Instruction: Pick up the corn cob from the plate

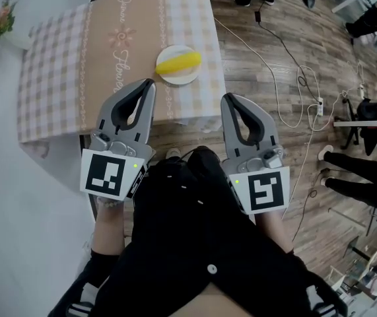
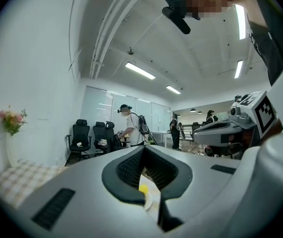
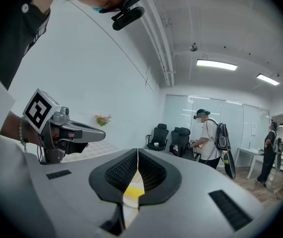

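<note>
The corn cob [image 1: 179,62] lies across the plate [image 1: 173,79], yellow on white, and the plate sits on the checked tabletop [image 1: 76,65] close to the edge nearest you. Your left gripper [image 1: 150,83] is on the near-left side of the plate, its tip just over that edge, near the plate's rim but not touching it. Your right gripper [image 1: 226,98] is on the near-right side of the plate, its tip by the tabletop's corner and a little farther from the plate than the left one. Both point roughly level toward the plate. In the left gripper view the fingers [image 2: 126,168] are closed on each other with nothing between them, and the cob and plate show small through the hollow behind the tips. In the right gripper view the fingers [image 3: 153,175] meet along a thin seam, also empty, with the same yellow and white showing through the hollow. Far beyond the plate to the left, flowers [image 1: 0,18] stand by the wall. To the right of the plate, cables [image 1: 287,78] trail over the wood floor [image 1: 261,65]. Well beyond the plate in both gripper views, a person [image 2: 130,125] with a backpack stands beside black chairs [image 2: 79,135].
</note>
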Demonstrator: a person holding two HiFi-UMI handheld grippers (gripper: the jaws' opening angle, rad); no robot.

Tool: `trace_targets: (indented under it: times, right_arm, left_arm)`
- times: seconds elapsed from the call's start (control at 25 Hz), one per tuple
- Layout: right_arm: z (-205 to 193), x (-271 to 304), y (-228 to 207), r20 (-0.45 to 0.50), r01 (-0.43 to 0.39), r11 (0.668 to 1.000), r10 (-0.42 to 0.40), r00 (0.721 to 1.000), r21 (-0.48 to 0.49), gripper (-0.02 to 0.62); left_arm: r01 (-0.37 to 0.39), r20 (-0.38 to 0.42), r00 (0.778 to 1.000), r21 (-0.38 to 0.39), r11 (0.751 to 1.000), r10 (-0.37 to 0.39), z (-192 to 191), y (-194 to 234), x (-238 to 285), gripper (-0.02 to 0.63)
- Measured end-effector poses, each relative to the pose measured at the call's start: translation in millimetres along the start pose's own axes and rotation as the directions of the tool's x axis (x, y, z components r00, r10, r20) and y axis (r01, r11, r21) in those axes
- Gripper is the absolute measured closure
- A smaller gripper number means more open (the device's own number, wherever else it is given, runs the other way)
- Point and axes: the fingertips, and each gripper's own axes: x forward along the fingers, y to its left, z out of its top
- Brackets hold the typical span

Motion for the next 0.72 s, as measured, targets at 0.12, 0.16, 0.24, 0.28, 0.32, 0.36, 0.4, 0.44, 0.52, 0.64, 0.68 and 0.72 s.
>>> trace_targets:
  times: [0.12, 0.16, 0.24, 0.28, 0.32, 0.36, 0.4, 0.44, 0.52, 0.64, 0.68, 0.72]
  right_arm:
    - [7, -2, 0, -0.005, 0.000, 1.000, 0.000, 1.000, 0.012, 0.554]
    - [5, -2, 0, -0.008, 0.000, 1.000, 0.000, 1.000, 0.013, 0.552]
    - [-4, 1, 2, -0.017, -0.003, 1.000, 0.003, 1.000, 0.012, 0.554]
    - [-8, 2, 2, -0.021, -0.004, 1.000, 0.004, 1.000, 0.012, 0.552]
    - [-11, 3, 2, -0.024, -0.006, 1.000, 0.006, 1.000, 0.014, 0.552]
    - [-13, 5, 2, -0.025, -0.008, 1.000, 0.008, 1.000, 0.017, 0.554]
    - [-14, 6, 1, -0.025, -0.011, 1.000, 0.011, 1.000, 0.019, 0.554]
    - [-15, 8, 0, -0.026, -0.015, 1.000, 0.015, 1.000, 0.020, 0.552]
    - [-17, 11, -2, -0.028, -0.025, 0.999, 0.026, 0.999, 0.025, 0.554]
    - [-20, 19, -6, -0.028, -0.043, 0.999, 0.044, 0.999, 0.031, 0.552]
    - [-20, 22, -7, -0.027, -0.049, 0.998, 0.050, 0.998, 0.031, 0.552]
    - [-20, 25, -9, -0.026, -0.056, 0.998, 0.056, 0.998, 0.031, 0.554]
  left_arm:
    - [0.004, -0.007, 1.000, 0.006, 1.000, -0.004, 7, 0, -1, 0.592]
    - [0.006, -0.009, 1.000, 0.005, 1.000, -0.006, 5, 0, -1, 0.592]
    - [0.007, -0.013, 1.000, 0.001, 1.000, -0.007, -5, 2, 1, 0.592]
    - [0.007, -0.015, 1.000, 0.002, 1.000, -0.007, -10, 3, 2, 0.592]
    - [0.006, -0.017, 1.000, 0.004, 1.000, -0.006, -13, 4, 4, 0.592]
    - [0.004, -0.020, 1.000, 0.007, 1.000, -0.004, -16, 5, 5, 0.592]
    - [0.002, -0.023, 1.000, 0.011, 1.000, -0.002, -17, 5, 6, 0.592]
    - [-0.001, -0.029, 1.000, 0.015, 1.000, 0.002, -19, 6, 7, 0.592]
    - [-0.017, -0.053, 0.998, 0.019, 1.000, 0.018, -23, 8, 11, 0.591]
    - [-0.026, -0.097, 0.995, 0.016, 1.000, 0.027, -28, 6, 19, 0.592]
    - [-0.022, -0.100, 0.995, 0.023, 0.999, 0.024, -30, 6, 22, 0.591]
    - [-0.021, -0.107, 0.994, 0.023, 1.000, 0.023, -32, 5, 25, 0.591]
